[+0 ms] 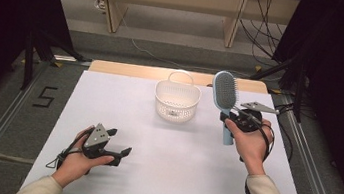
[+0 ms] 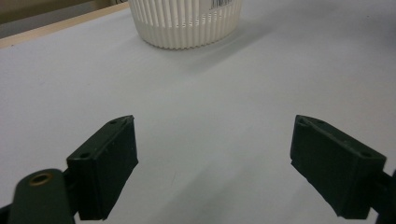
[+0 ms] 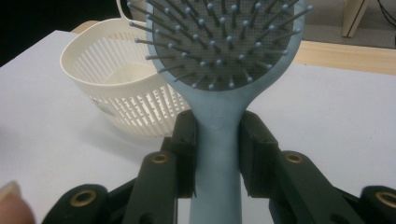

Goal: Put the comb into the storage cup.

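A light blue hairbrush [image 1: 225, 96] stands upright above the table's right side, its bristled head up. My right gripper [image 1: 235, 118] is shut on its handle; in the right gripper view both jaws press the hairbrush's [image 3: 217, 135] neck just under the head. A white slatted basket [image 1: 176, 99] with a handle sits at the table's middle back, left of the brush; its wall [image 3: 126, 93] is behind the brush and its base [image 2: 184, 28] lies ahead of my left gripper. My left gripper [image 1: 118, 142] rests low at the front left, open with nothing between its jaws [image 2: 212, 168].
The white table top [image 1: 171, 162] has free room in the middle and front. Metal rails [image 1: 0, 120] run along both sides of the table. Wooden furniture legs [image 1: 114, 6] and cables lie on the floor beyond the far edge.
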`<action>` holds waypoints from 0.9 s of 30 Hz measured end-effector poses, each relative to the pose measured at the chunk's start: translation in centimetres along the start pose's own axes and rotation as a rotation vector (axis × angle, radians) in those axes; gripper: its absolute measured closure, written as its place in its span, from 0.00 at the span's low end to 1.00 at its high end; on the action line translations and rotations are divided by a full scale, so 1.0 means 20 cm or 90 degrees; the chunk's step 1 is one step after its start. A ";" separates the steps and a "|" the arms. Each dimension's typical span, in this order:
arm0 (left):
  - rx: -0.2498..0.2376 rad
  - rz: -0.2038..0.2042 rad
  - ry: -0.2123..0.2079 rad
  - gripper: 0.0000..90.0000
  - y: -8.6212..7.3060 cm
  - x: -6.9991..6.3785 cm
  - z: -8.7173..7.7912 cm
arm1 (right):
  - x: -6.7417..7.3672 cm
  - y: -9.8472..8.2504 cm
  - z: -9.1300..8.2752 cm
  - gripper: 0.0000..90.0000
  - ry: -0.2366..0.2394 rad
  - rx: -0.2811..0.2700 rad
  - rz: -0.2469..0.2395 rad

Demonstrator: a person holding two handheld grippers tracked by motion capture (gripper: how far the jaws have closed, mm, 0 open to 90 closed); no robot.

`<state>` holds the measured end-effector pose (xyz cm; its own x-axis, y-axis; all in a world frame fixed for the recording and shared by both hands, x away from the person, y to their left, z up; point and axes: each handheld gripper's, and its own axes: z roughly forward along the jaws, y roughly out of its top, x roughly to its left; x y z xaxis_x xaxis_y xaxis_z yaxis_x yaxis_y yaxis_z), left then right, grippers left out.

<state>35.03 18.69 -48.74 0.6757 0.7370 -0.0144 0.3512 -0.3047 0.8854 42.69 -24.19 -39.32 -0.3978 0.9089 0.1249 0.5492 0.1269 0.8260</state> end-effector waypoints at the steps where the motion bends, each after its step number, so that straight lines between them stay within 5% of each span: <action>1: 0.000 0.000 0.000 0.16 0.00 0.00 0.00 | 0.00 0.00 0.00 0.79 -0.001 -0.003 0.000; 27: 0.000 0.000 0.000 0.16 0.00 0.00 0.00 | 0.01 0.02 0.02 0.79 -0.006 -0.016 0.000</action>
<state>35.02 18.66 -48.75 0.6759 0.7369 -0.0136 0.3511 -0.3057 0.8850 43.08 -23.77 -39.27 -0.3909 0.9126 0.1198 0.5309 0.1172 0.8393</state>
